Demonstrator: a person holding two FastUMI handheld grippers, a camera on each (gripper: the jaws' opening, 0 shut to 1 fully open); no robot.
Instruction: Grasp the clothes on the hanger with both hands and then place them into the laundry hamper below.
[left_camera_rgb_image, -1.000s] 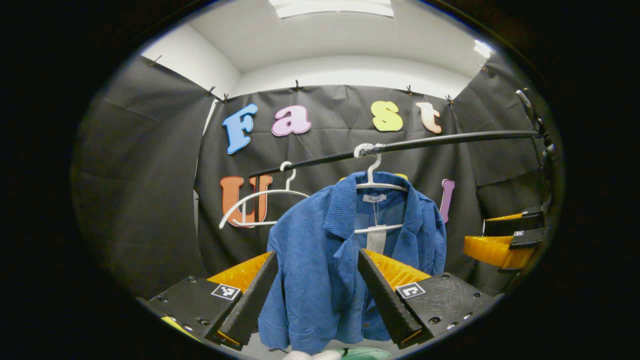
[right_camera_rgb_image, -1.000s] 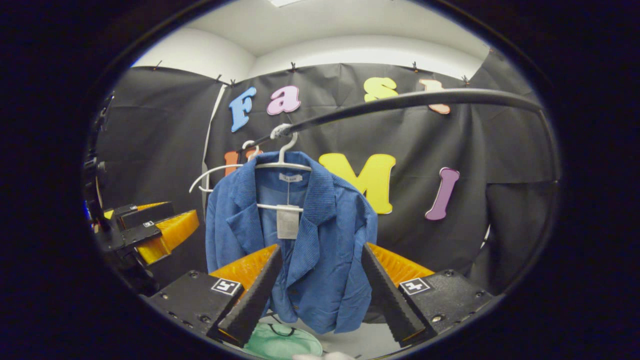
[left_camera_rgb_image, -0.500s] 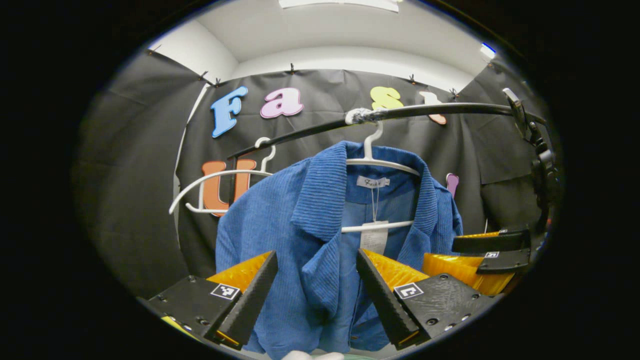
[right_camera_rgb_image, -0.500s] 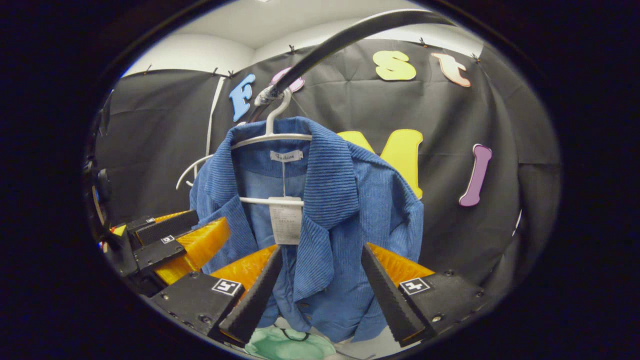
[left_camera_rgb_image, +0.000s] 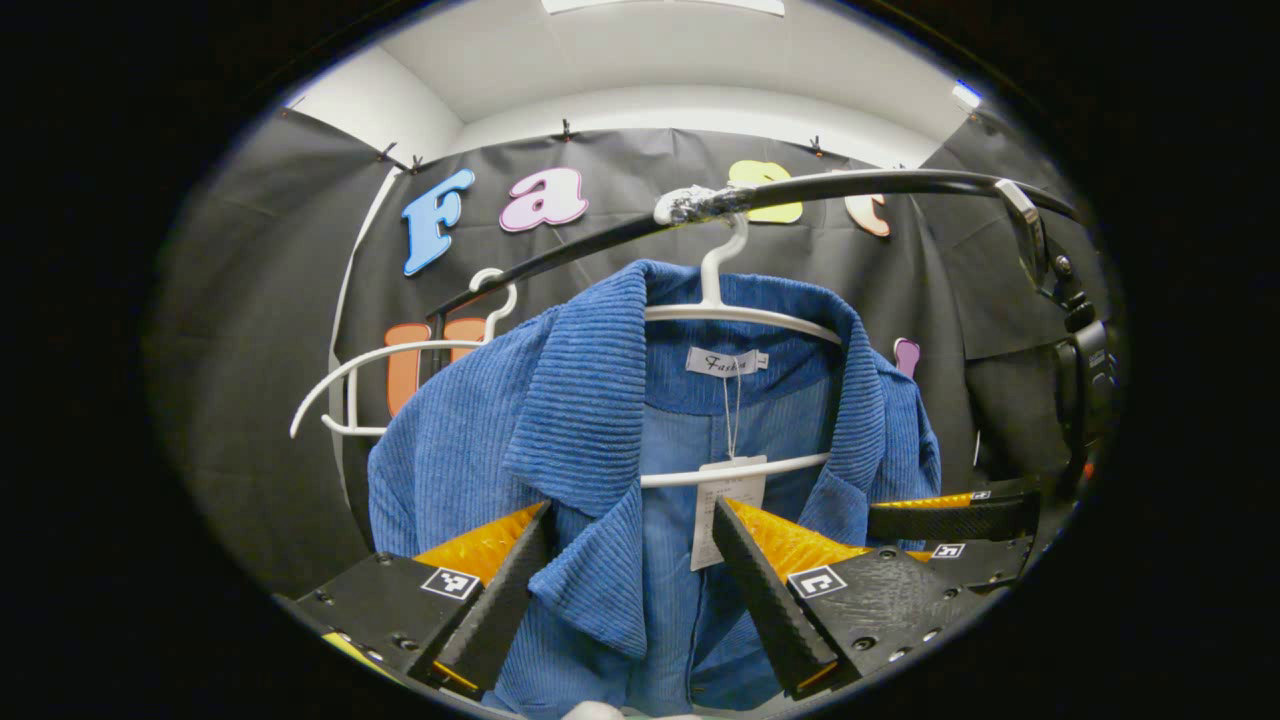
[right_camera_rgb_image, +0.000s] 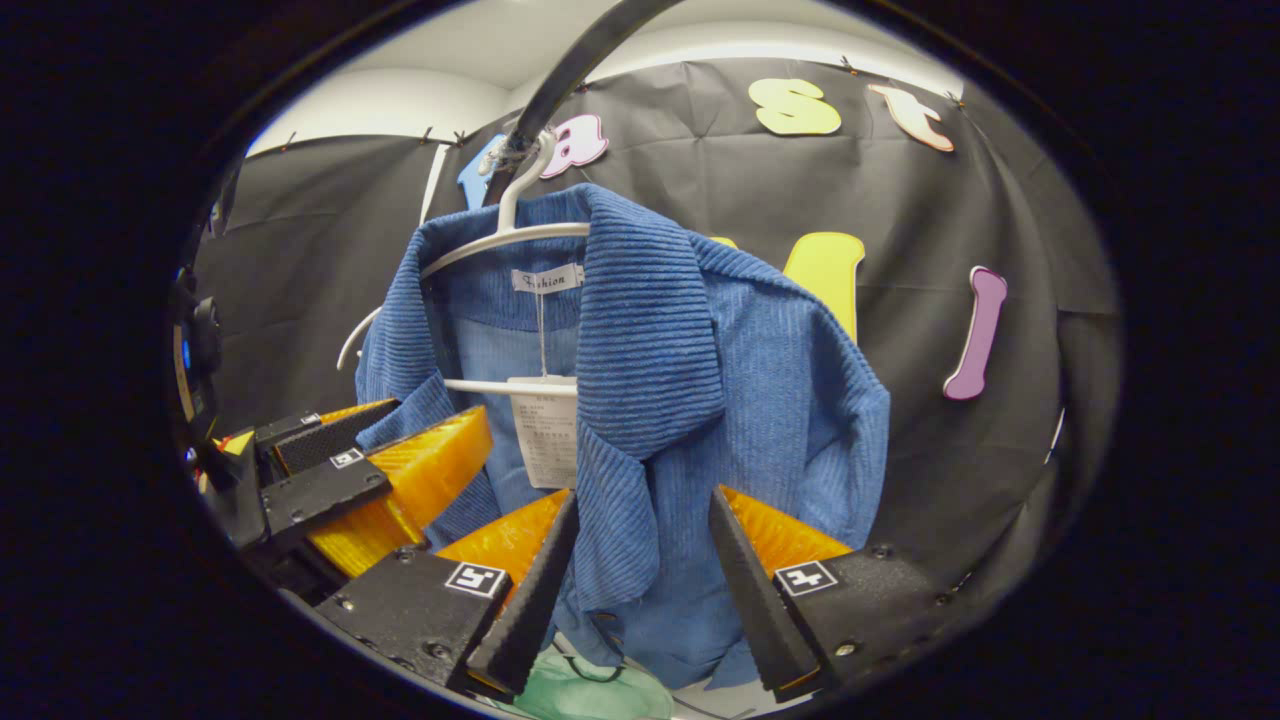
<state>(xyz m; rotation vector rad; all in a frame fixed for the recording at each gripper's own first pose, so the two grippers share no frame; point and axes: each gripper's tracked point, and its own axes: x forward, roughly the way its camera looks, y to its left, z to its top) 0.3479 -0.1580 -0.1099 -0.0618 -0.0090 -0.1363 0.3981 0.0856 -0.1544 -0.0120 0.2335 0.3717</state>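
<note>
Left gripper view, left to right: empty white hanger (left_camera_rgb_image: 372, 372), then blue corduroy jacket (left_camera_rgb_image: 590, 420) on its own white hanger (left_camera_rgb_image: 735, 312) hooked over the black rail (left_camera_rgb_image: 880, 182); left gripper (left_camera_rgb_image: 632, 585) has jaws apart, 1 finger either side of the jacket's lapel, contact unclear. Right gripper view: right gripper (right_camera_rgb_image: 640, 585) also has jaws apart around the jacket front, paper tag (right_camera_rgb_image: 545, 430) hanging inside the collar, green hamper (right_camera_rgb_image: 590, 692) below the hem.
</note>
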